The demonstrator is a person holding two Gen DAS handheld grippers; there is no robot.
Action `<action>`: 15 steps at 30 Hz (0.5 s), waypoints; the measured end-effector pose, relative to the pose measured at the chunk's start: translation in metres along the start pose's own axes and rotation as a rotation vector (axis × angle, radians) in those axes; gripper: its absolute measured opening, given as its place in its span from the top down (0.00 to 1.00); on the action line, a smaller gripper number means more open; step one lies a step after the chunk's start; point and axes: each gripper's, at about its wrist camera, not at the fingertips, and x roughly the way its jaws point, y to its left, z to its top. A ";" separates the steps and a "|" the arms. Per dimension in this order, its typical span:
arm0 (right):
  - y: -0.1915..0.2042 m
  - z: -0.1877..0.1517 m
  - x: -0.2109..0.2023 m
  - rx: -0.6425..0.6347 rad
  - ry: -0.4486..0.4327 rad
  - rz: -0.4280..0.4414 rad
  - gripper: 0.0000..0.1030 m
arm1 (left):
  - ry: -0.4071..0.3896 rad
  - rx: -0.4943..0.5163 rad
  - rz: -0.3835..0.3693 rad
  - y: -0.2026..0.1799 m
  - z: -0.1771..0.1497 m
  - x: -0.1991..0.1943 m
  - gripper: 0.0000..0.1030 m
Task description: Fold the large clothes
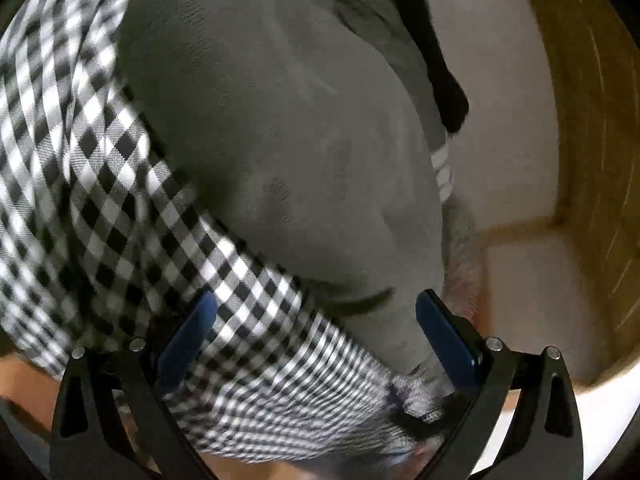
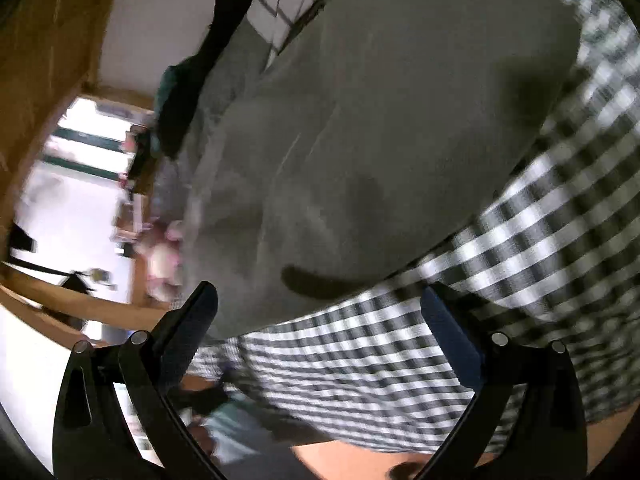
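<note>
A large grey garment [image 1: 280,140] lies spread over a black-and-white checkered cloth [image 1: 80,160]. My left gripper [image 1: 316,316] hovers just above the garment's near edge, open, with blue pads [image 1: 444,332] wide apart and nothing between them. In the right wrist view the same grey garment [image 2: 380,120] fills the middle, with the checkered cloth [image 2: 520,260] at the right and below. My right gripper [image 2: 320,308] is also open over the garment's near hem, where grey meets checks. Both views are blurred by motion.
A dark garment [image 1: 444,92] and a white striped cloth [image 2: 280,4] lie at the grey garment's far side. A wooden frame [image 1: 592,160] and white wall [image 1: 492,100] stand beyond. A bright window [image 2: 80,152] and cluttered shelves appear at the left of the right wrist view.
</note>
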 end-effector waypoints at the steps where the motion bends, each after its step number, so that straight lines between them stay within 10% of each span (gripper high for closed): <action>1: 0.000 0.002 0.000 0.001 -0.007 0.018 0.03 | 0.002 -0.017 -0.011 0.001 0.005 0.003 0.05; 12: -0.012 0.039 -0.002 0.159 -0.134 0.235 0.03 | -0.043 -0.138 -0.111 -0.007 0.060 0.024 0.05; 15: -0.015 0.046 0.006 0.200 -0.127 0.210 0.03 | -0.069 -0.029 -0.105 -0.032 0.066 0.021 0.05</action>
